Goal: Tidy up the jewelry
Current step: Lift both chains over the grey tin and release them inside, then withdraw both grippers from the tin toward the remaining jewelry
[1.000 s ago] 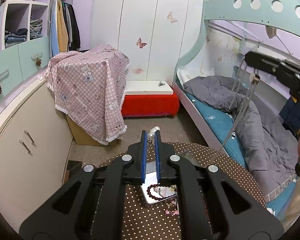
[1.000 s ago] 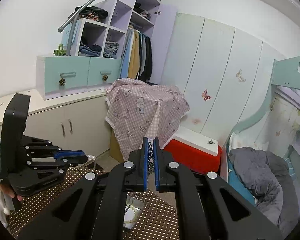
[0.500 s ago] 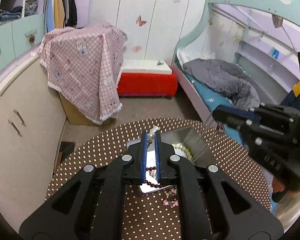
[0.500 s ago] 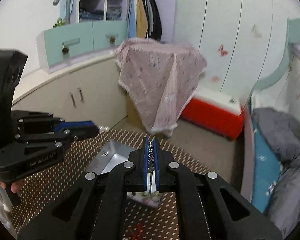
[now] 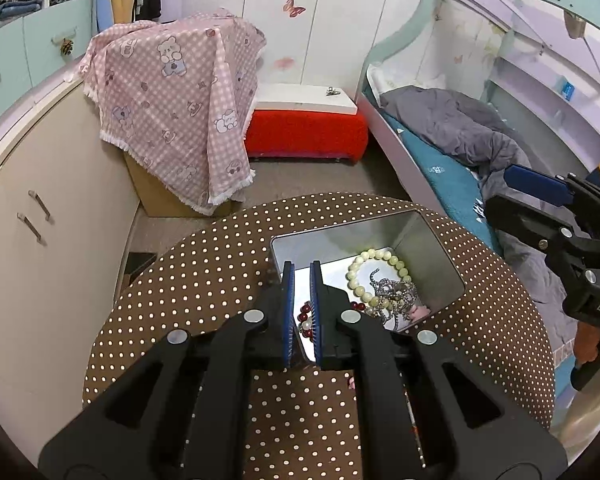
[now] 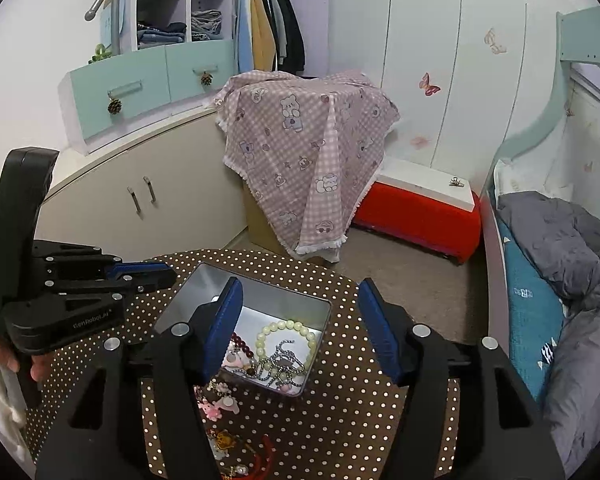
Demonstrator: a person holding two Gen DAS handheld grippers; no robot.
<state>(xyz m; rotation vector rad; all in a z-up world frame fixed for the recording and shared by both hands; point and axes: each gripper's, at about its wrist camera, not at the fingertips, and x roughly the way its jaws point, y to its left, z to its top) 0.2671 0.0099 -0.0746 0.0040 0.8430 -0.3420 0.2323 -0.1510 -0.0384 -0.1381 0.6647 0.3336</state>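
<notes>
Beads (image 5: 305, 316) half hidden behind hand-held gripper (image 5: 301, 280)

Pink checked cloth (image 6: 300, 152) beside red stool (image 6: 420, 212), grey duvet (image 6: 572, 248) on bed.

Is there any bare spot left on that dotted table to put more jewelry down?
Yes. The table is bare left of the tin and along its far edge, and also to the right of the tin in the right view. It is crowded inside the tin around the pale bracelet and silver chain, and just before it, where pink charms lie.
</notes>
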